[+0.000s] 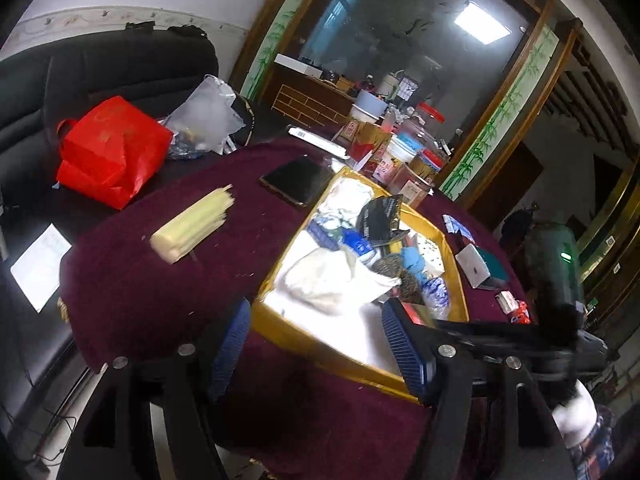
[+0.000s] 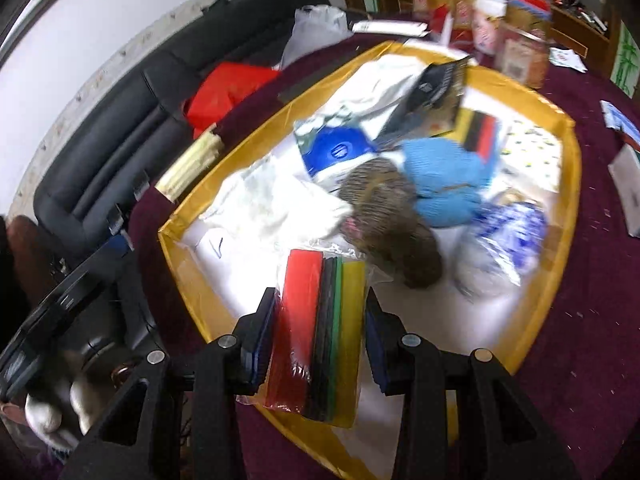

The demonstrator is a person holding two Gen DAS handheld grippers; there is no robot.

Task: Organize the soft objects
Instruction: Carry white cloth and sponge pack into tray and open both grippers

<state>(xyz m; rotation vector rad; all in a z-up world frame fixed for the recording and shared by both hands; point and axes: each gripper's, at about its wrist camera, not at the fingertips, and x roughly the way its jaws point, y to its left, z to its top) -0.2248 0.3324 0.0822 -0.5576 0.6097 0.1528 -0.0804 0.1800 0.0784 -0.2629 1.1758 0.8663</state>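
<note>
A maroon-covered surface carries a shallow yellow-rimmed tray that sits toward its near right part and holds the soft things. Only the left wrist view shows the black sofa beyond the surface's far left edge in full, with a red bag and a clear plastic bag on it, and a cluster of jars and boxes along the far edge. That view also shows a black phone just beside the tray's far left rim and a pale bundle of sticks lying apart from the tray toward the left edge.

Inside the tray, the right wrist view gives the closer look: a white cloth against the left wall, a brown knitted piece in the middle touching a light blue knitted piece to its right, and a blue-and-white wrapped item near the right wall.

The right gripper is clamped on a clear-bagged stack of colored sponge sheets, red, black, green and yellow, held over the tray's near rim. The left gripper hangs with its jaws wide and nothing between them, above the tray's near left corner.
</note>
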